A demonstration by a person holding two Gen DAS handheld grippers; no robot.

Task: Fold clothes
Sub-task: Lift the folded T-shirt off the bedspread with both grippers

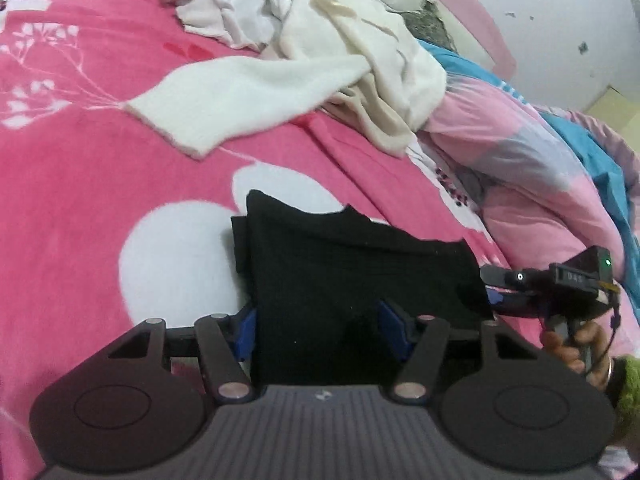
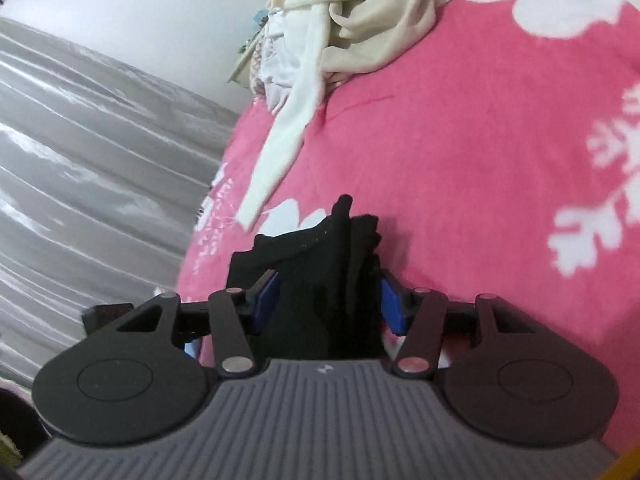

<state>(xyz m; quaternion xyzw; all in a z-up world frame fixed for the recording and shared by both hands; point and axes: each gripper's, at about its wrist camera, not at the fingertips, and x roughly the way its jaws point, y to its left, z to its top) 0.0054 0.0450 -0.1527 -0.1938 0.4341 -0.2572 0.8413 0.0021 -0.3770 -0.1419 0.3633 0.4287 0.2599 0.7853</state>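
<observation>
A black folded garment (image 1: 340,264) lies on the pink flowered blanket (image 1: 100,180), close in front of me. My left gripper (image 1: 318,320) stands open over the garment's near left part; the cloth runs between its blue pads (image 1: 245,332) and on past the right one. My right gripper (image 1: 491,290), held by a hand (image 1: 572,344), sits at the garment's right corner. In the right wrist view the garment (image 2: 320,280) rises in a bunched fold between the parted pads of the right gripper (image 2: 326,300), which is open.
A cream sweater (image 1: 240,96) sprawls behind the black garment, one sleeve stretched left. More white clothes (image 1: 236,12) are heaped at the back. A pink and blue quilt (image 1: 520,152) is piled on the right. Grey glossy fabric (image 2: 80,140) hangs beyond the bed's edge.
</observation>
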